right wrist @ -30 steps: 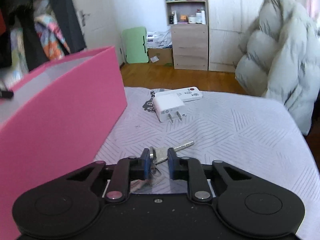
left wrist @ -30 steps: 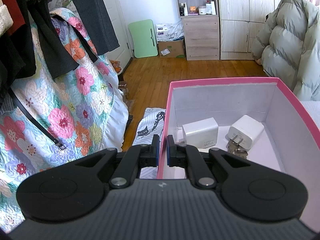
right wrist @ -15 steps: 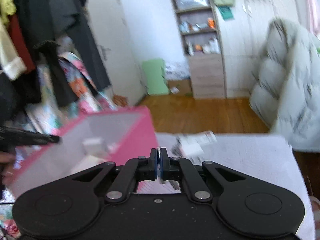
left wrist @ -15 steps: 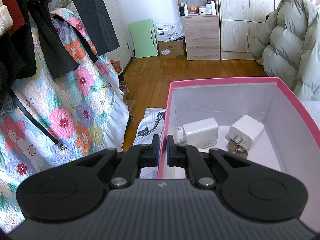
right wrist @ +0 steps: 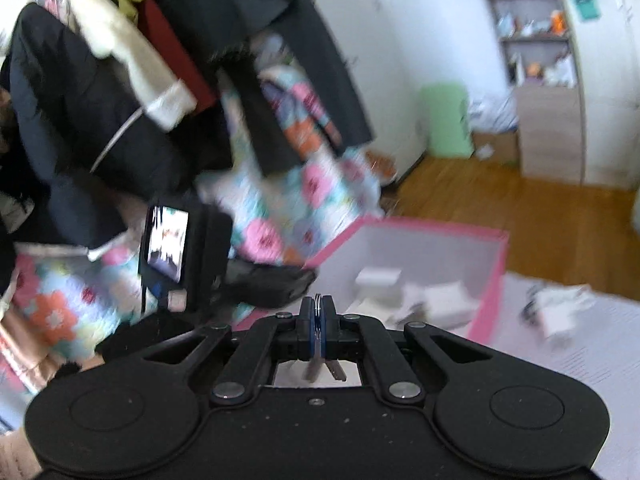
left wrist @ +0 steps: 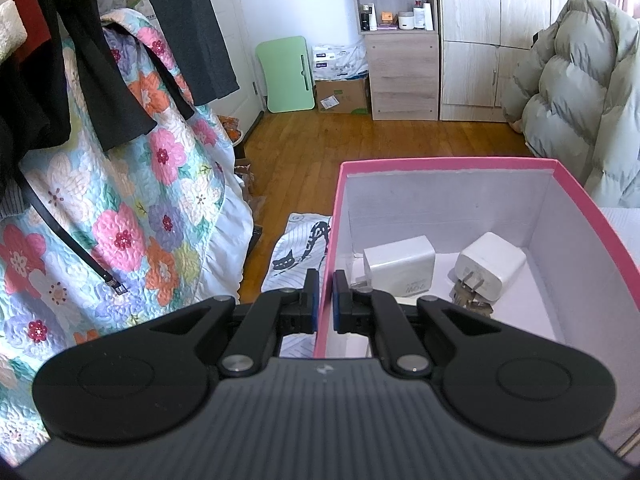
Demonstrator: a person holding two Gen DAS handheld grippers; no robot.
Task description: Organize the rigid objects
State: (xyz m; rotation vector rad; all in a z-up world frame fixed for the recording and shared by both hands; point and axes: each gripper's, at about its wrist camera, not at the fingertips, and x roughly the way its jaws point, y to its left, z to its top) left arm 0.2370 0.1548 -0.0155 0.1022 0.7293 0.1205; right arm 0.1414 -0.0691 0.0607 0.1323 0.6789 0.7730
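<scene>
the keys are now lifted off the bed, clamped in the right tool beside the pink box; its left wall is kept pinched by the left tool.

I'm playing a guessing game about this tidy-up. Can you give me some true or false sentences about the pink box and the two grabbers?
1. The left gripper pinches the wall of the pink box. True.
2. The box holds nothing. False: two white chargers lie inside, with some keys by one of them.
3. The right gripper has its fingers wide apart. False: they are shut on a key ring, with keys hanging below.
4. A white charger lies on the bed outside the box. True, though it is blurred.
5. The floor is wood. True.
</scene>
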